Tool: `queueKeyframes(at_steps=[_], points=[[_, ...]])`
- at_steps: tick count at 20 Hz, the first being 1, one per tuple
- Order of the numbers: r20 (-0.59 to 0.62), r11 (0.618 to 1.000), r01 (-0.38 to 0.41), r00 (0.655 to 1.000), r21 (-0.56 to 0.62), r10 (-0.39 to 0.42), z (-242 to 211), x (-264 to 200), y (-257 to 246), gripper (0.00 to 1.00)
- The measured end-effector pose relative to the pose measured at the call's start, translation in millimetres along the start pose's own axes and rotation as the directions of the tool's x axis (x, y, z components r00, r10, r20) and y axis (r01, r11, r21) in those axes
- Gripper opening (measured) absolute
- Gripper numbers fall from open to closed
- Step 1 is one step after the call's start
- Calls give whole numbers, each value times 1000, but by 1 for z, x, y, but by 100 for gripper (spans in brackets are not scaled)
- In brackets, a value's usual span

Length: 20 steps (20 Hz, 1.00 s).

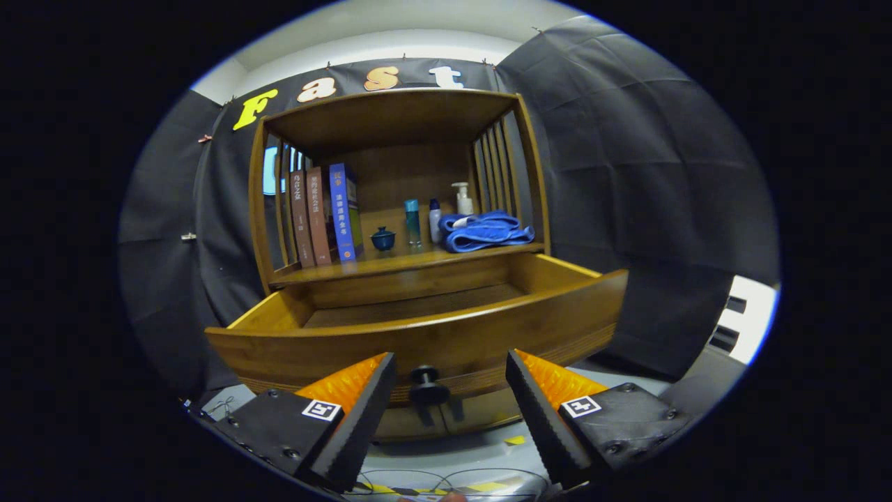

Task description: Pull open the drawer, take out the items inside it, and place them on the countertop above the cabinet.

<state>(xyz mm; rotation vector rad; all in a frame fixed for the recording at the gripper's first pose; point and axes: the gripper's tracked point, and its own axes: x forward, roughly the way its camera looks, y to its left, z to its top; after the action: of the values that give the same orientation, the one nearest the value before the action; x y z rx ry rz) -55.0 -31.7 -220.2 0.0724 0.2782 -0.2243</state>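
A wooden cabinet holds a drawer [446,341] that stands pulled out toward me, its inner floor bare where I can see it. The drawer's dark round knob [428,388] sits between my two fingers, with gaps on both sides. My gripper [449,380] is open, level with the drawer front and touching nothing. On the countertop [390,267] above the drawer rest a blue folded cloth [486,232], a small dark blue cup [382,239], a teal bottle [412,221], a white-and-blue bottle [435,219] and a white pump bottle [463,199].
Three upright books [325,213] lean at the left of the countertop, inside the shelf's slatted sides. Black cloth walls close in behind and on both sides. Below the fingers lies a grey floor with yellow-black tape [446,487] and thin cables.
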Motion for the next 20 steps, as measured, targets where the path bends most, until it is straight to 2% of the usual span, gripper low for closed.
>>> queueKeyframes(at_steps=[2, 4, 9, 12, 16, 20], points=[[-26, 997, 73, 997, -33, -74, 24, -5, -13, 99], [-53, 995, 94, 994, -42, -96, 51, -6, -14, 99], [-182, 989, 108, 975, -100, -125, 90, 18, 5, 99], [-243, 995, 84, 965, -56, -95, 106, 48, 34, 99], [-390, 990, 125, 910, -62, -139, 91, 79, 53, 98], [-540, 994, 110, 836, -6, -96, 58, 111, 83, 98]])
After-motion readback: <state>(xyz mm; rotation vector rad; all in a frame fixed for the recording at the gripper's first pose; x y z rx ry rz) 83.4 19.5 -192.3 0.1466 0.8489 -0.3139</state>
